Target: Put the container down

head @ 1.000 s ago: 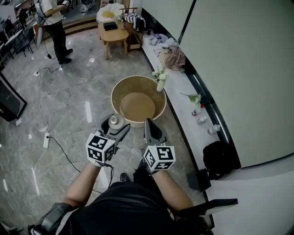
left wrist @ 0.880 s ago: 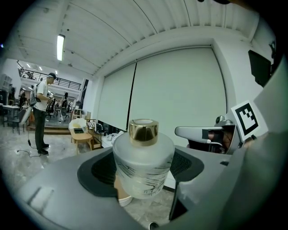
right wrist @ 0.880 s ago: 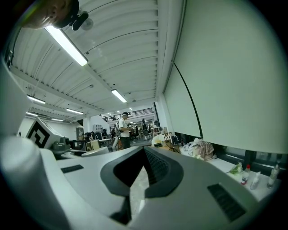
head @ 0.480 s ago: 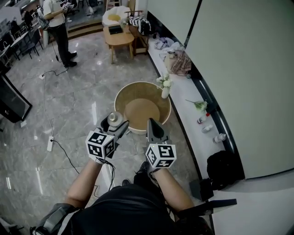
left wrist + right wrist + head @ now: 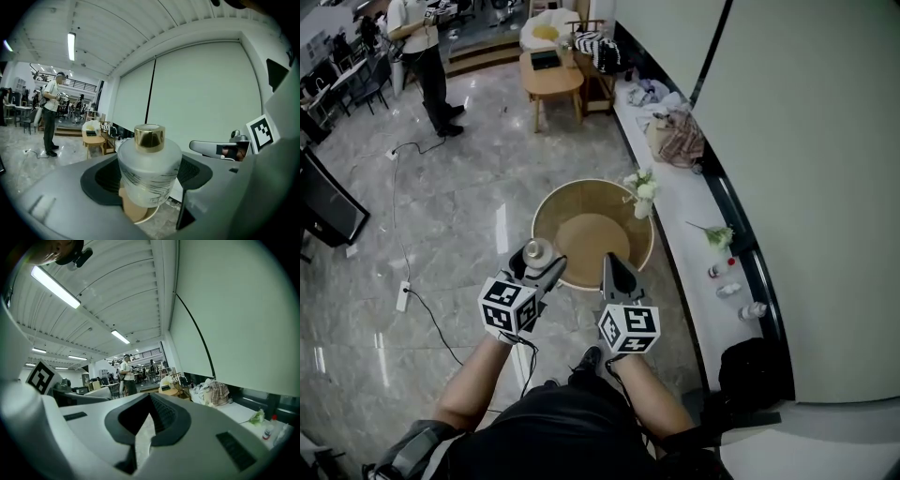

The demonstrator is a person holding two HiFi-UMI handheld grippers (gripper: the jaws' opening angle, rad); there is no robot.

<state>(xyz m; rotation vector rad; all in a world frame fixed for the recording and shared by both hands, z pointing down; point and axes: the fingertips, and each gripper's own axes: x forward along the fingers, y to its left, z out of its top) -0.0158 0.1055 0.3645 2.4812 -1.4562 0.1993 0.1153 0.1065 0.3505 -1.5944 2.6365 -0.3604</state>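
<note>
A frosted glass container (image 5: 149, 171) with a gold cap sits upright between the jaws of my left gripper (image 5: 538, 261), which is shut on it; the container (image 5: 537, 250) shows in the head view just left of the tub's near rim. My right gripper (image 5: 609, 268) is held level beside it, over the near rim of the round wooden tub (image 5: 546, 199), its jaws closed together with nothing in them. In the right gripper view the right gripper (image 5: 149, 408) points toward the room with its pads meeting.
A white ledge (image 5: 689, 216) along the wall holds a vase of white flowers (image 5: 641, 192), small bottles (image 5: 727, 289), a sprig and a plaid bag (image 5: 675, 125). A wooden table (image 5: 551, 78) and a standing person (image 5: 427, 47) are farther back. A cable runs across the marble floor (image 5: 441, 225).
The view has shifted back a little, so the tub and ledge sit lower in the picture. Both grippers keep their hold and pose above the tub's near rim.
</note>
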